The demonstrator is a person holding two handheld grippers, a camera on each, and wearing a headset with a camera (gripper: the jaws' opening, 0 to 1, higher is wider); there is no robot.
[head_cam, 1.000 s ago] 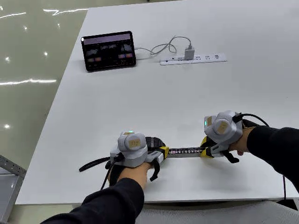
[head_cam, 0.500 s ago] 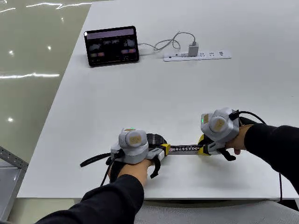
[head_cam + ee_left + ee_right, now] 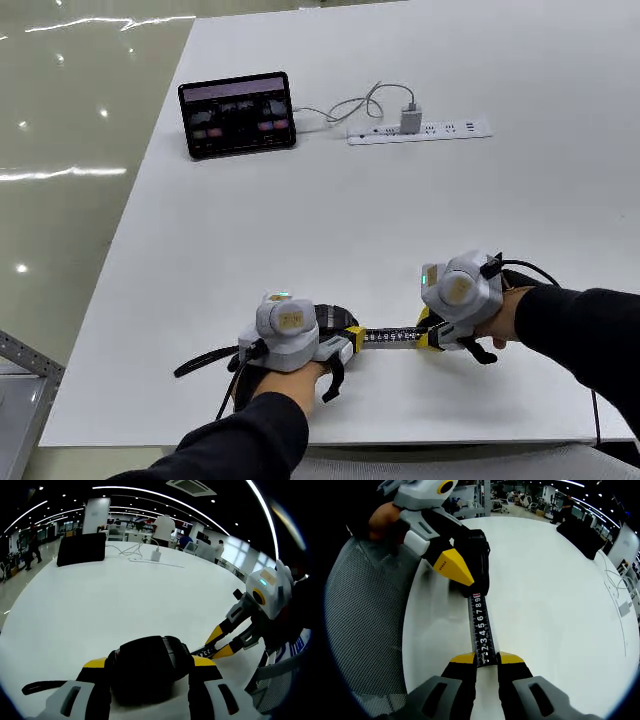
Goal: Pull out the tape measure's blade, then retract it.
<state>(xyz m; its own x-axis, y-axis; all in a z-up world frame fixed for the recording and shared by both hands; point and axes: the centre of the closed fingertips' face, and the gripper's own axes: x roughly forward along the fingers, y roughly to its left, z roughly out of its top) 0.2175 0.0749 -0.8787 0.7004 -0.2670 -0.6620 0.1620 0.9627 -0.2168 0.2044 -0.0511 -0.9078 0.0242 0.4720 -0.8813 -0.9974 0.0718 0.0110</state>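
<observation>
My left claw (image 3: 341, 343) clamps the tape measure (image 3: 335, 319) on the table (image 3: 350, 200). Near the tape measure, my right claw (image 3: 486, 658) pinches the blade (image 3: 480, 620) by its end.

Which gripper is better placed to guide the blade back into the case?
Right, probably: the right gripper is shut on the blade near its tip and can travel toward the tape measure case, which the left gripper clamps as an anchor.

The white tabletop (image 3: 400, 220) bears a tablet (image 3: 238, 113) and power strip (image 3: 445, 129) at its far side, a cable (image 3: 345, 104) between them, a tape measure (image 3: 338, 318) near the front.
</observation>
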